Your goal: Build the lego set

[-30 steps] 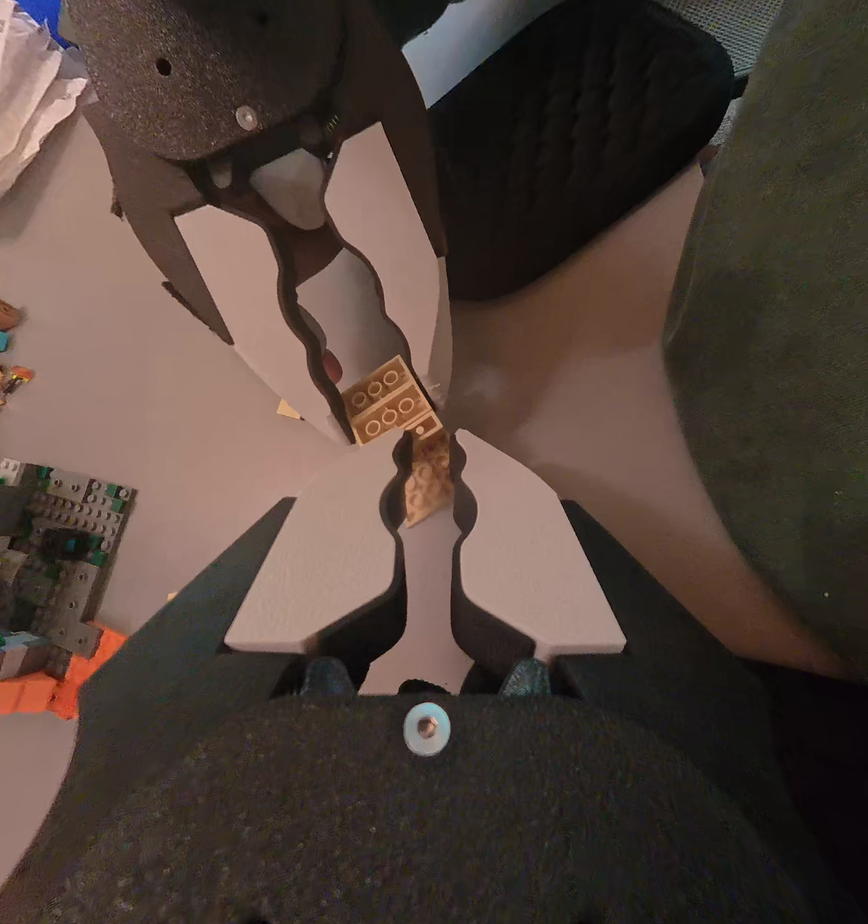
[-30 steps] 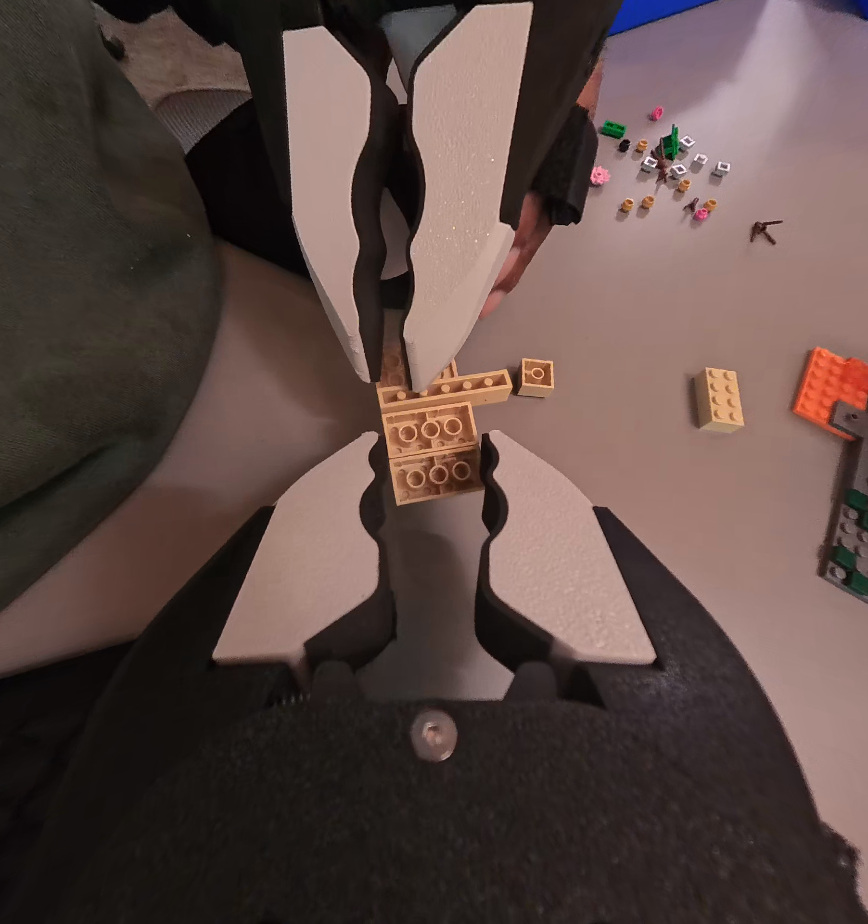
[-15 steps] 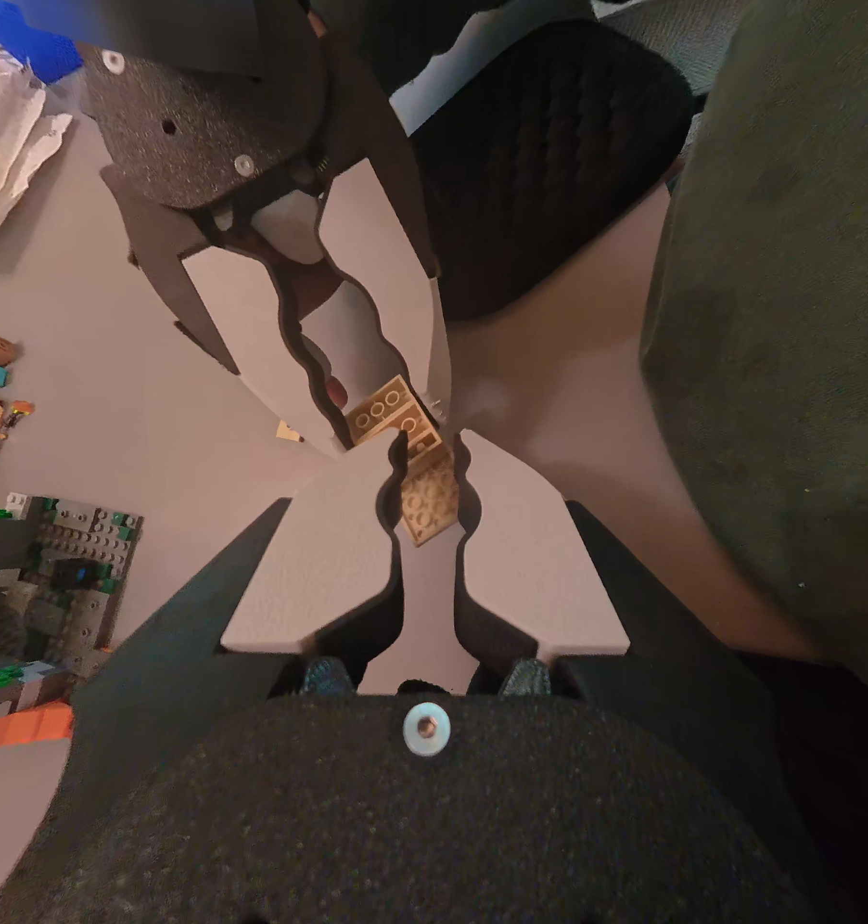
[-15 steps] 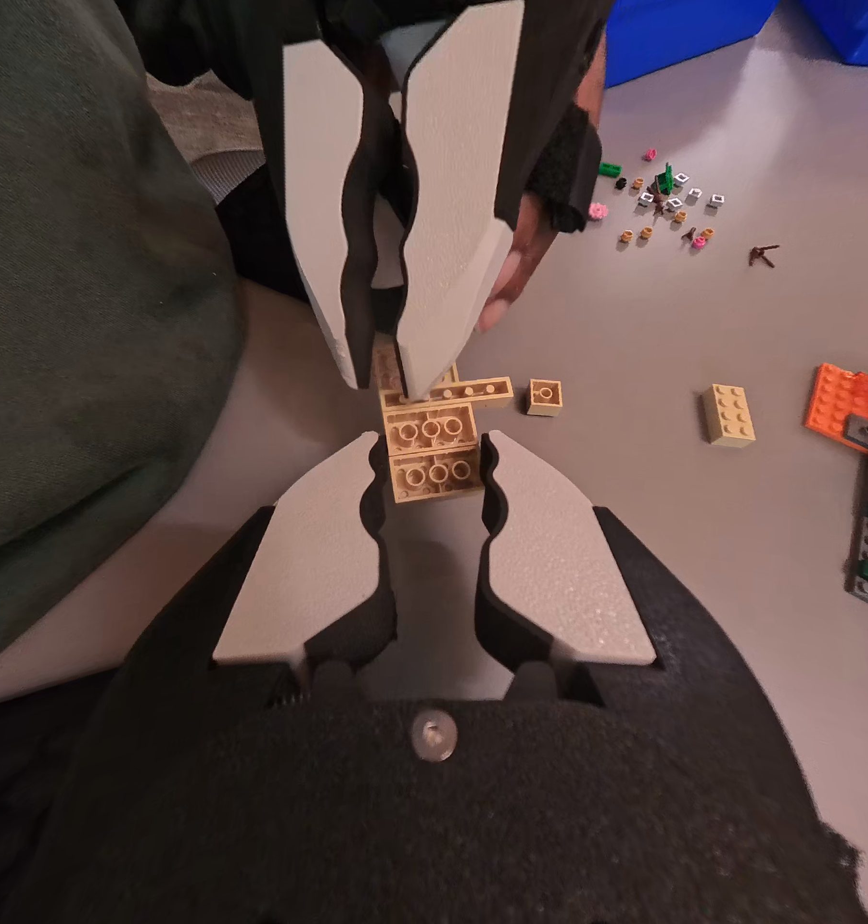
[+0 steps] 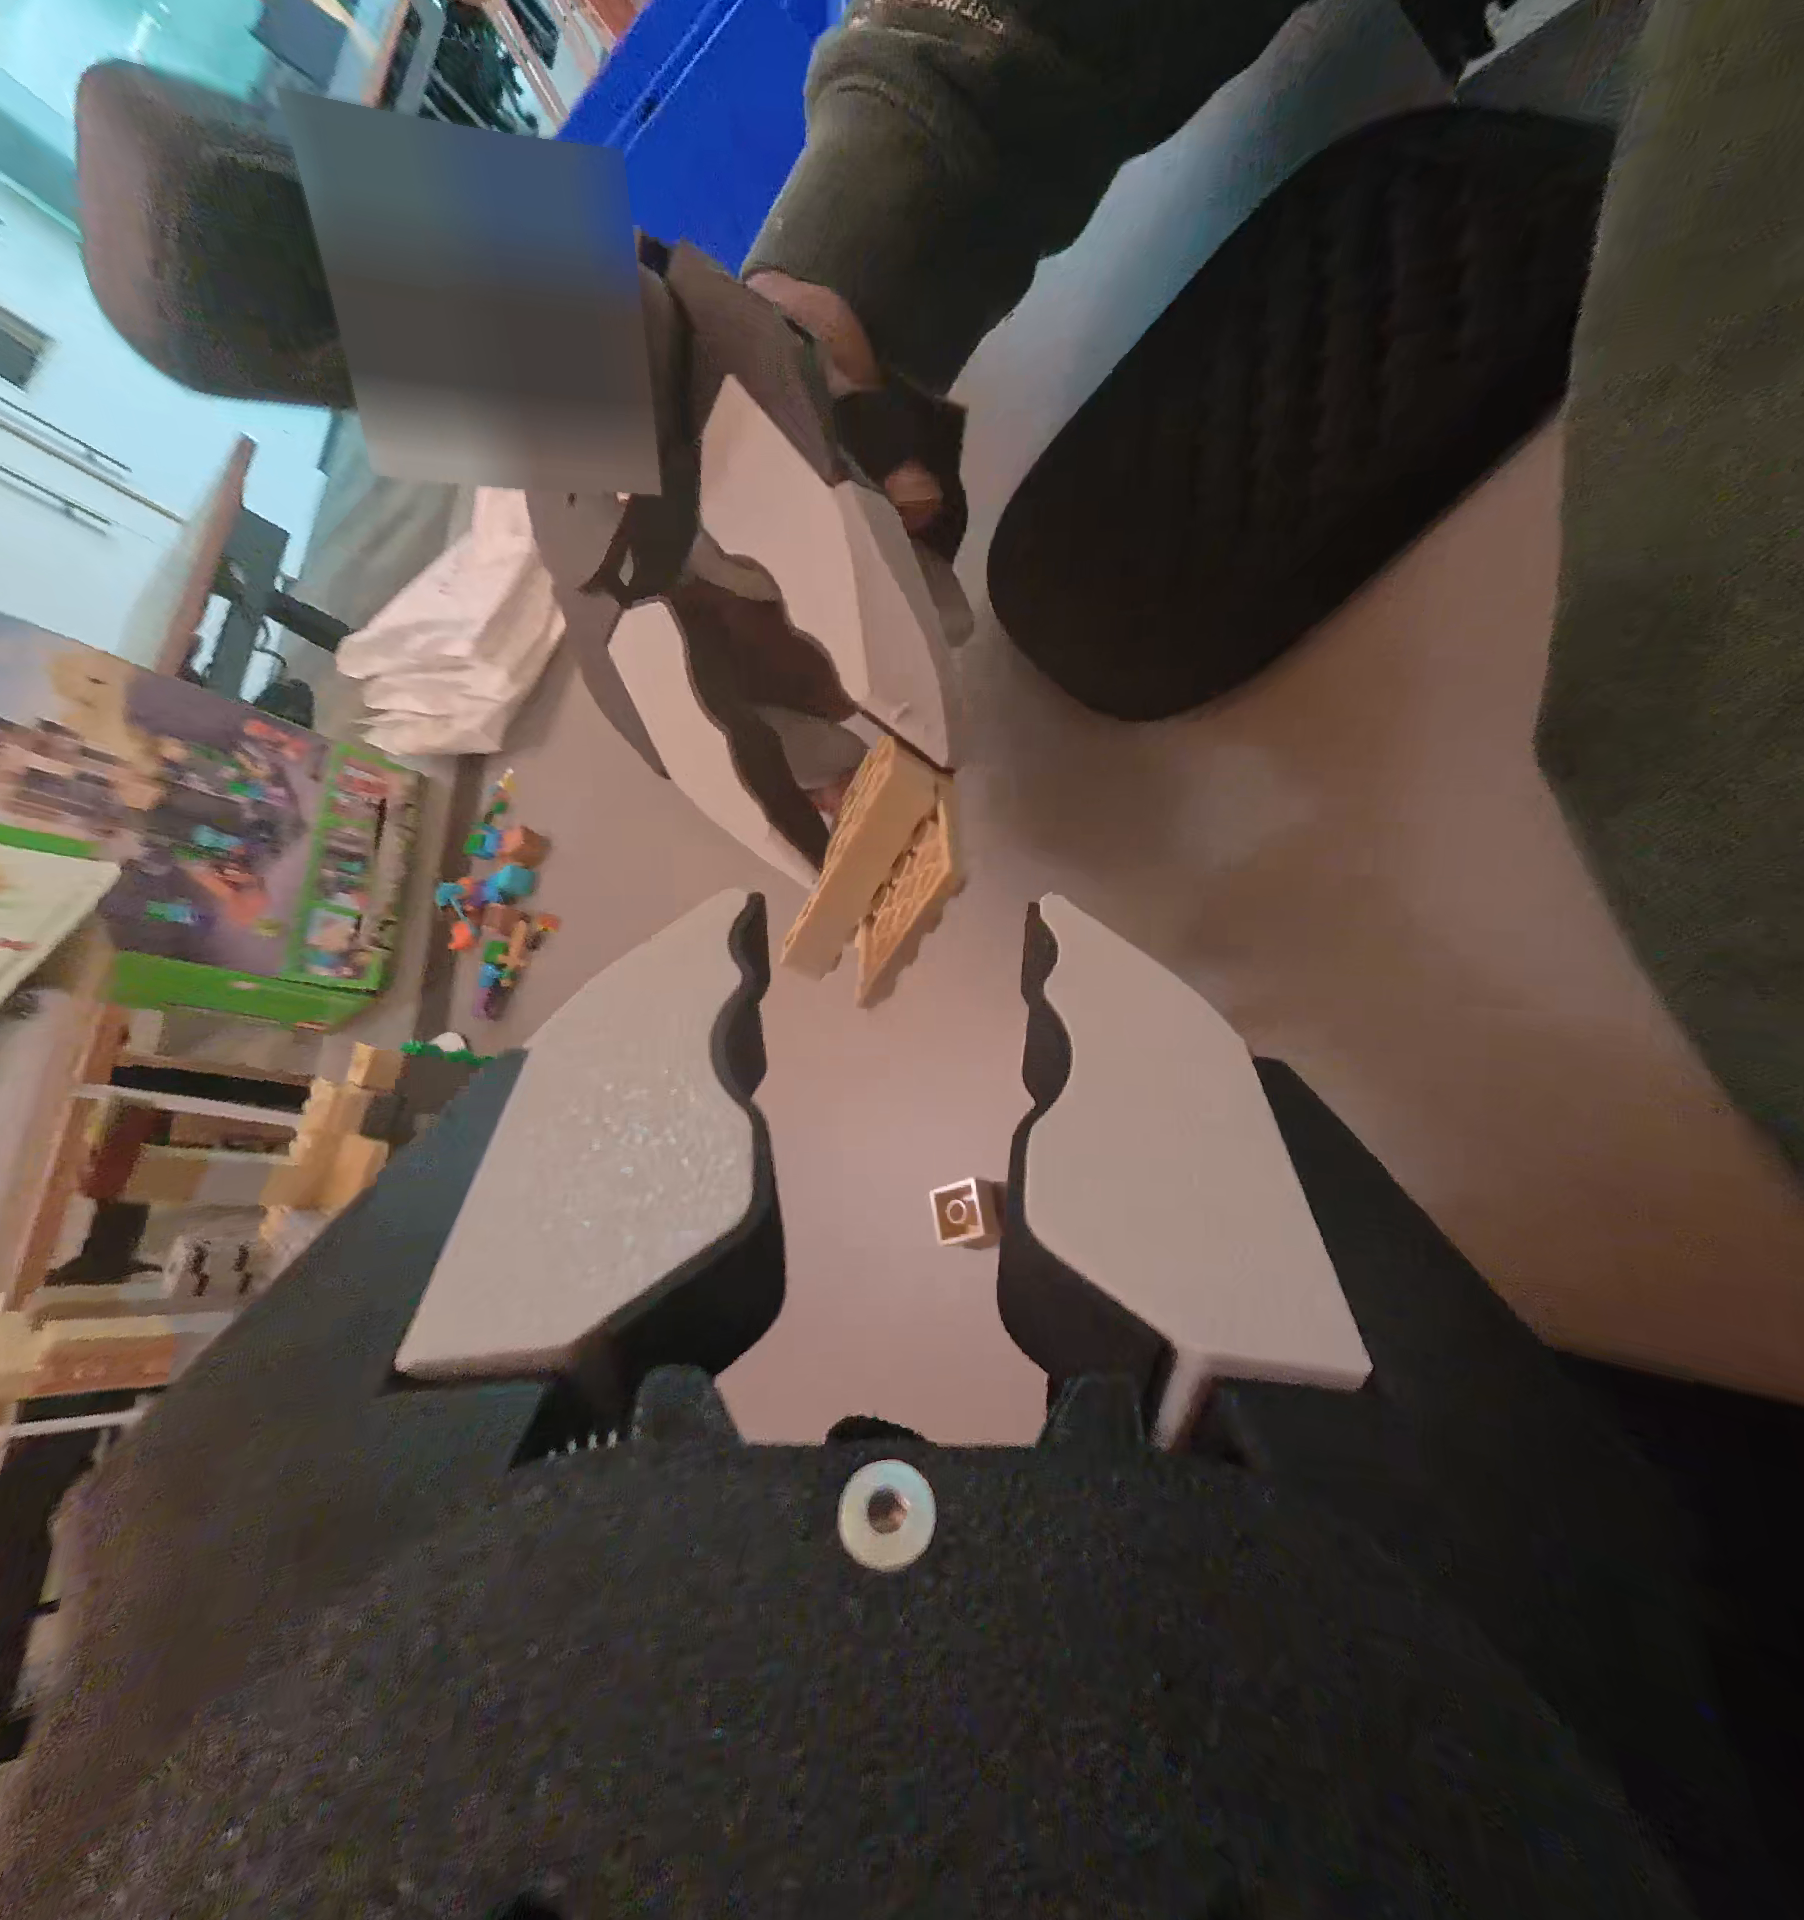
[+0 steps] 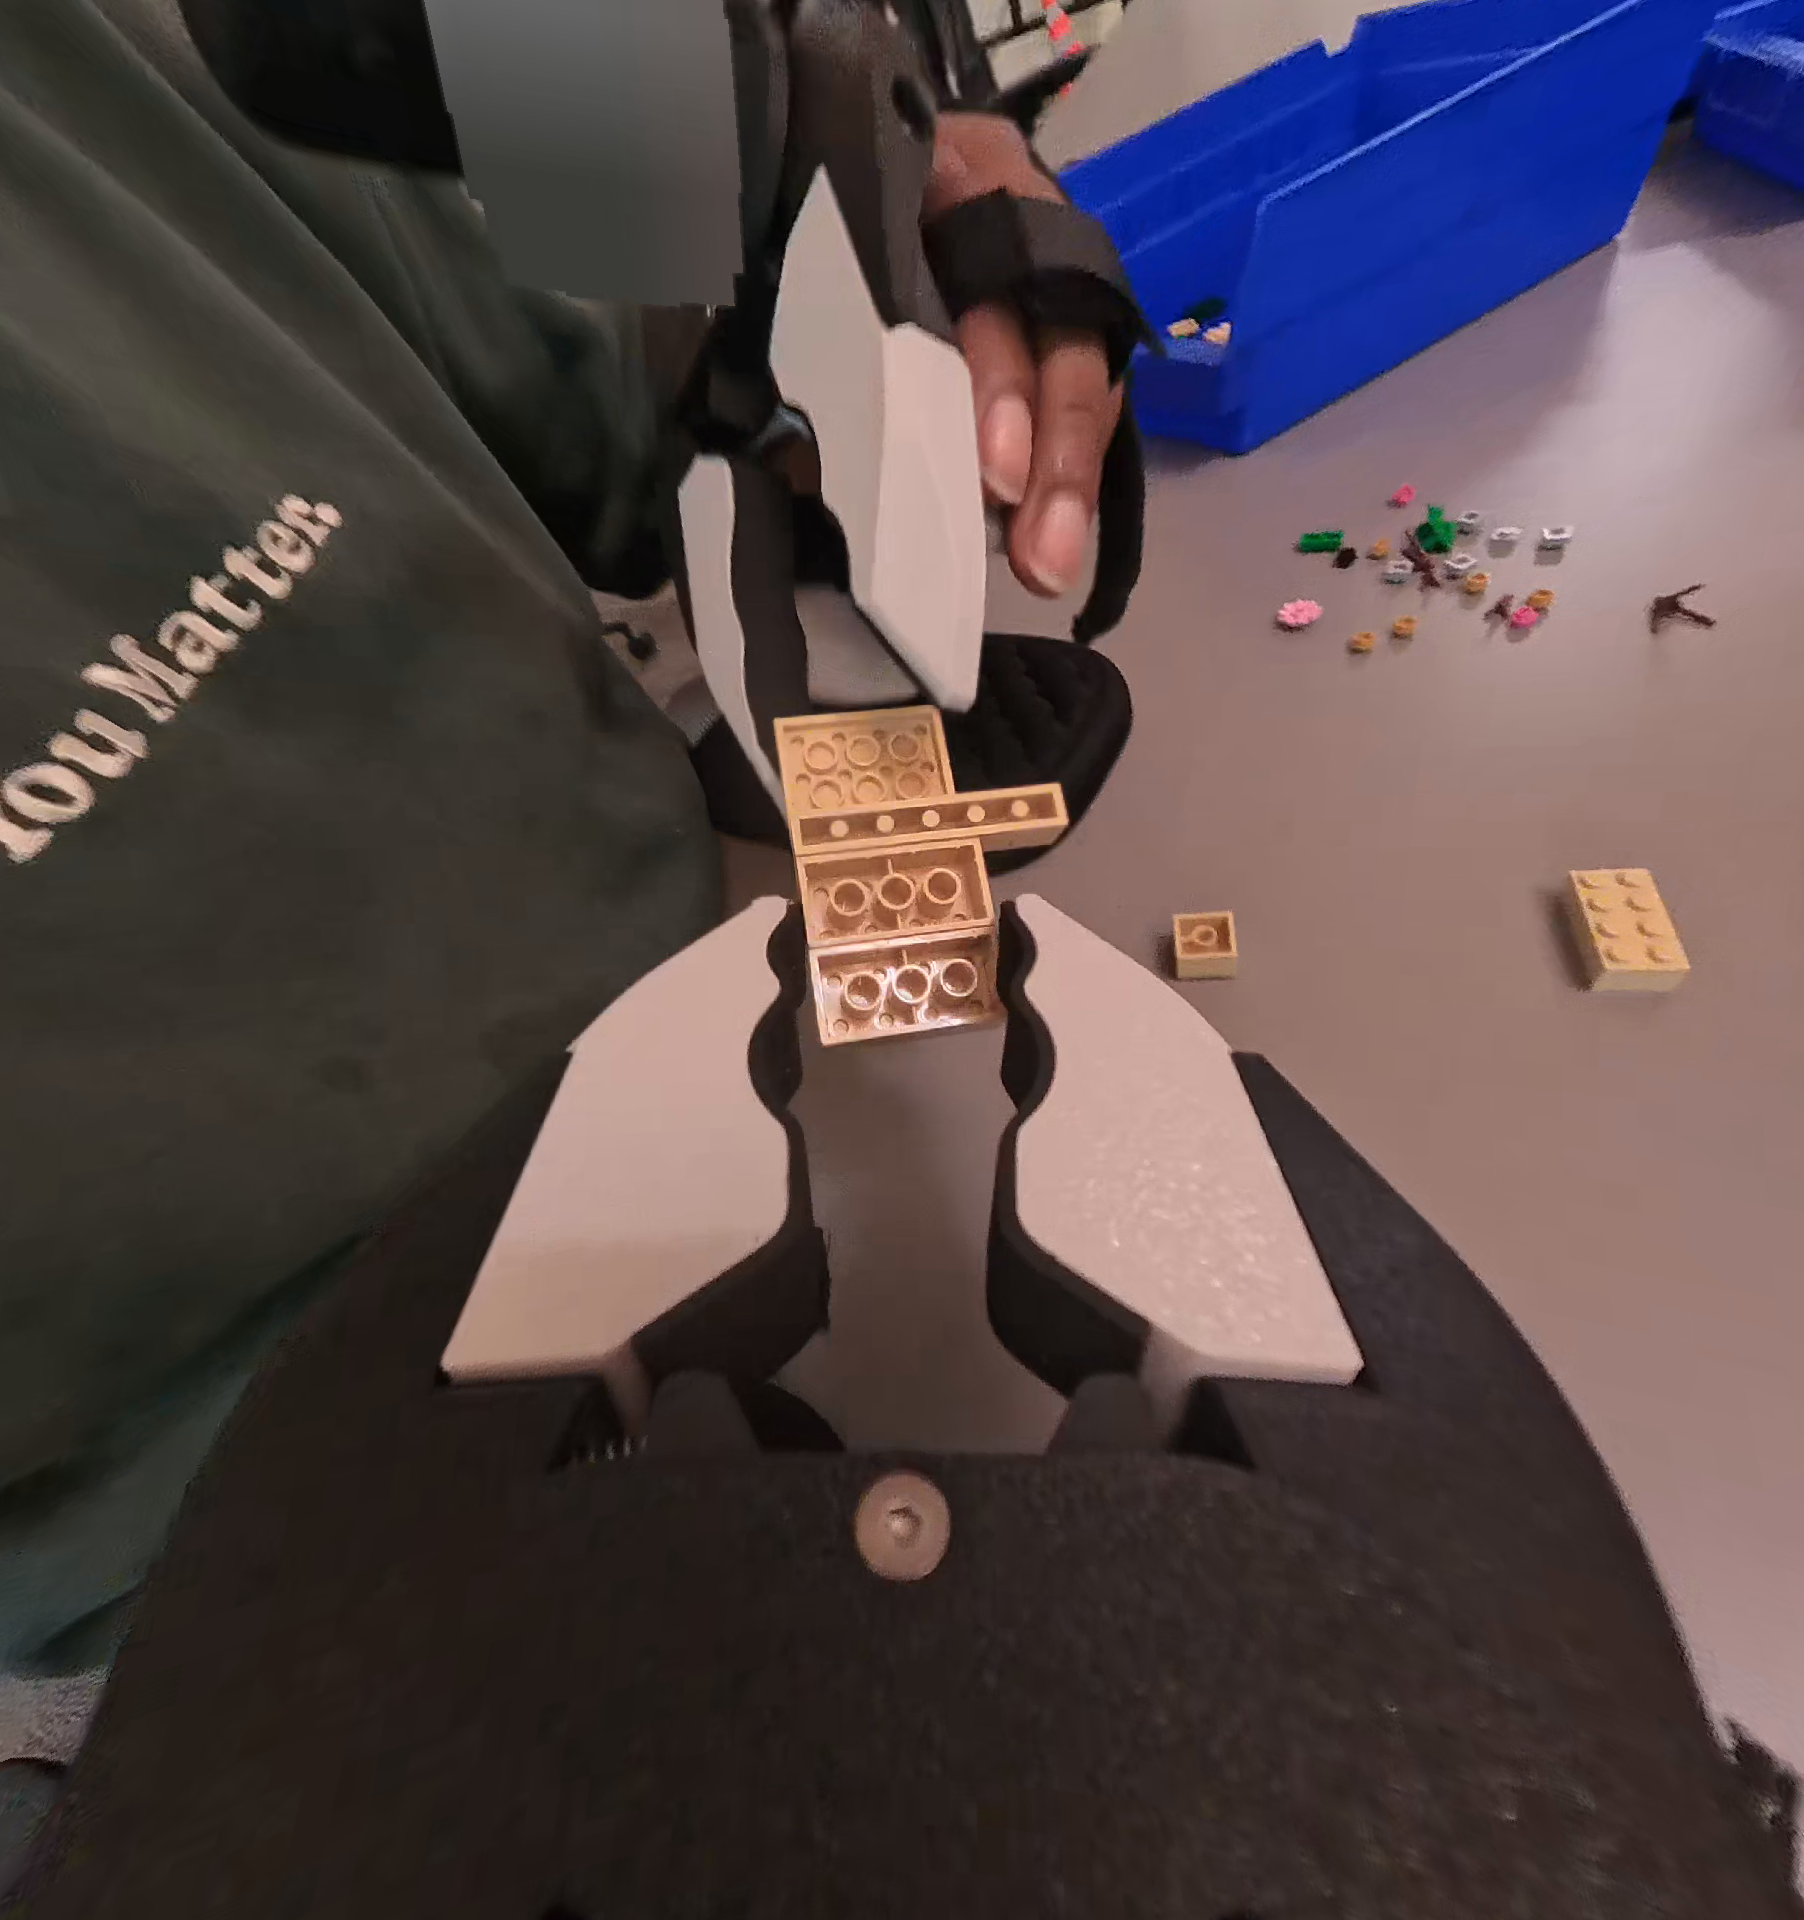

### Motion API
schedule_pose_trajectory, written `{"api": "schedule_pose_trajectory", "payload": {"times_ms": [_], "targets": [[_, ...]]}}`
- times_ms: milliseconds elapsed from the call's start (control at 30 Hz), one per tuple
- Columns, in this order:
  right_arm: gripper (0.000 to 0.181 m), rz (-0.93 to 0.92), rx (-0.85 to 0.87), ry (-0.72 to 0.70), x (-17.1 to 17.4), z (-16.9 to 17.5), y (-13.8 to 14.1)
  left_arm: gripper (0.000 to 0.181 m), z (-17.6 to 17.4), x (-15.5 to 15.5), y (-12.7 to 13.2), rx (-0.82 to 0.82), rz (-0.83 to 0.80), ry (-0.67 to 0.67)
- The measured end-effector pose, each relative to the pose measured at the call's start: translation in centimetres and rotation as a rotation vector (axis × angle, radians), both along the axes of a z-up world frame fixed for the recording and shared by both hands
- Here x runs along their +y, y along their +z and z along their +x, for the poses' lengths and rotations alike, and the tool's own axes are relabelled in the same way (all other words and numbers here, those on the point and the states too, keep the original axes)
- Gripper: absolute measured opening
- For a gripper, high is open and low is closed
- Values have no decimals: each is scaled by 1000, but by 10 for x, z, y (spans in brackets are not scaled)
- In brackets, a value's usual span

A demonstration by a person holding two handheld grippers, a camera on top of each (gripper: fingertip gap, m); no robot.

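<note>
Right tongs grip the tan brick stack, long axis pointing forward; left tongs gape empty.

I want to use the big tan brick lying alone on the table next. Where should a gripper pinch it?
Pinch the tan brick across its narrow width, fingers on the two long smooth sides, coming straight down from above. It lies flat with studs up on the grey table, nothing touching it, so both sides look free.
</note>
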State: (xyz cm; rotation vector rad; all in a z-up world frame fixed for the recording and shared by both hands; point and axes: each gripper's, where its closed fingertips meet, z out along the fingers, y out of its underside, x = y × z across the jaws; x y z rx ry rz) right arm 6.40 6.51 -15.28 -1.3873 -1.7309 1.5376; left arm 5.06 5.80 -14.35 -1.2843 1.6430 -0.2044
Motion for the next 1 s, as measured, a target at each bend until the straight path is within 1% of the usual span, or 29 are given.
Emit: {"api": "schedule_pose_trajectory", "payload": {"times_ms": [67, 200, 267, 333, 467, 667, 767, 1000], "targets": [[35, -33, 4, 19, -2, -2, 5, 46, 6, 0, 1, 4, 42, -21], [35, -79, 5, 48, -9, -5, 11, 37, 14, 1, 1, 35, 130, -54], [35, -92, -4, 58, -11, -6, 10, 31, 16, 1, 1, 45, 153, -68], [35, -112, -14, 67, -14, -7, 9, 20, 18, 0, -1, 56, 172, -87], [35, -159, -47, 69, -15, -6, 3, 17, 18, 0, -6, 77, 225, -102], [35, -227, -90, 93, -24, -6, -5, 17, 18, -8, -15, 89, 213, -142], [35, -259, -112, 105, -28, -6, -9, 16, 17, -12, -21, 121, 195, -169], [34, -299, -113, 134, -35, -8, -7, 16, 16, -20, -20, 116, 122, -190]]}}
